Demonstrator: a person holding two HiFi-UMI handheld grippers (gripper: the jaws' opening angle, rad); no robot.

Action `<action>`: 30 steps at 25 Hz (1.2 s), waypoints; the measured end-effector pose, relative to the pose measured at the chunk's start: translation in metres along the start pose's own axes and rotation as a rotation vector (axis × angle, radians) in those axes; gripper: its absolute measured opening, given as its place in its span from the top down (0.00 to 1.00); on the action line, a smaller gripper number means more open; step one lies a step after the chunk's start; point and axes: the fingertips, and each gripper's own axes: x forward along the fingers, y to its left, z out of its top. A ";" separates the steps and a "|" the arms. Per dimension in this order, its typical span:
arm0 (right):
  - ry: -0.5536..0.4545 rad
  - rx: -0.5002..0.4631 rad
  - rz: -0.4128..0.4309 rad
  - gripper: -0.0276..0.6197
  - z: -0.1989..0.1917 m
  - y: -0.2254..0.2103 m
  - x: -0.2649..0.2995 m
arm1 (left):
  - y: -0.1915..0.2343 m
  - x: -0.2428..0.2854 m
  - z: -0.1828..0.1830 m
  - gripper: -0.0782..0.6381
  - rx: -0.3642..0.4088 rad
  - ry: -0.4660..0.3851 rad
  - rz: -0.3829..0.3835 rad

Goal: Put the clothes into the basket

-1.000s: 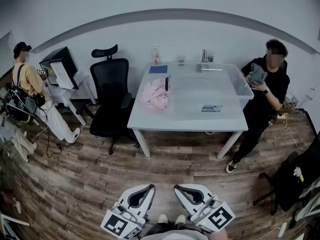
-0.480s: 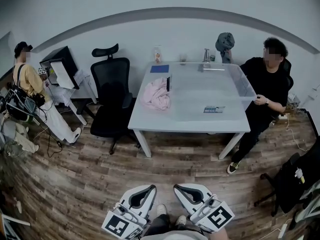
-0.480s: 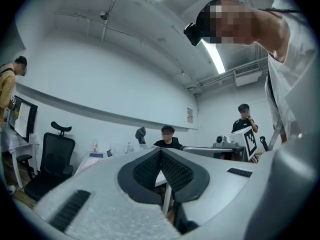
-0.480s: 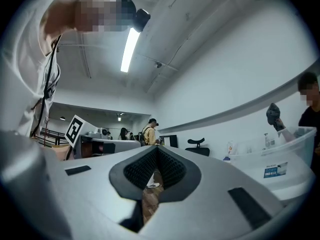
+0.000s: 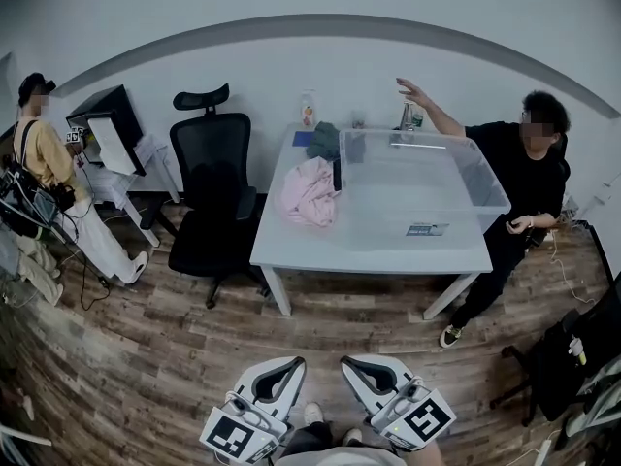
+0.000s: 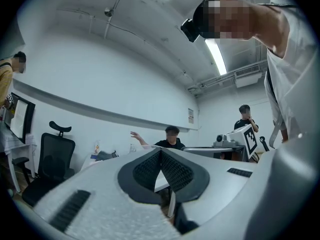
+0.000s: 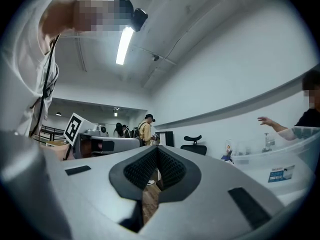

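Observation:
A clear plastic basket [image 5: 480, 178] stands on the right half of a white table [image 5: 291, 246] across the room. A pink garment [image 5: 309, 190] lies on the table beside the basket's left wall. A dark grey garment [image 5: 324, 140] lies at the table's far left, just outside the basket. Both grippers are held low near my feet, far from the table. My left gripper [image 5: 289, 365] is shut with nothing in it, and its pads meet in the left gripper view [image 6: 160, 152]. My right gripper [image 5: 351, 365] is also shut and empty [image 7: 156, 148].
A person [image 5: 529, 178] stands at the table's right end with one arm raised over the basket. A black office chair [image 5: 209, 192] stands left of the table. Another person [image 5: 44, 163] stands by a desk at far left. Bottles [image 5: 308, 108] line the table's far edge.
The grey garment left the standing person's hands, flew over the basket and now lies on the table's far left. That person's arm is now raised. My grippers have barely moved.

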 end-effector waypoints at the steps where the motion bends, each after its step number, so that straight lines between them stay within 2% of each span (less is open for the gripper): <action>1: 0.002 0.001 -0.003 0.95 -0.001 -0.002 0.008 | 0.008 0.001 0.000 0.88 -0.001 0.004 0.001; 10: 0.022 -0.006 -0.056 0.95 -0.013 -0.021 0.071 | 0.074 0.012 -0.003 0.88 0.002 0.012 -0.048; 16: 0.029 -0.008 -0.077 0.95 -0.014 -0.040 0.100 | 0.104 0.029 -0.002 0.88 -0.009 0.013 -0.078; 30: 0.028 -0.008 -0.064 0.95 -0.020 -0.114 0.165 | 0.174 0.098 -0.005 0.88 -0.027 0.021 -0.086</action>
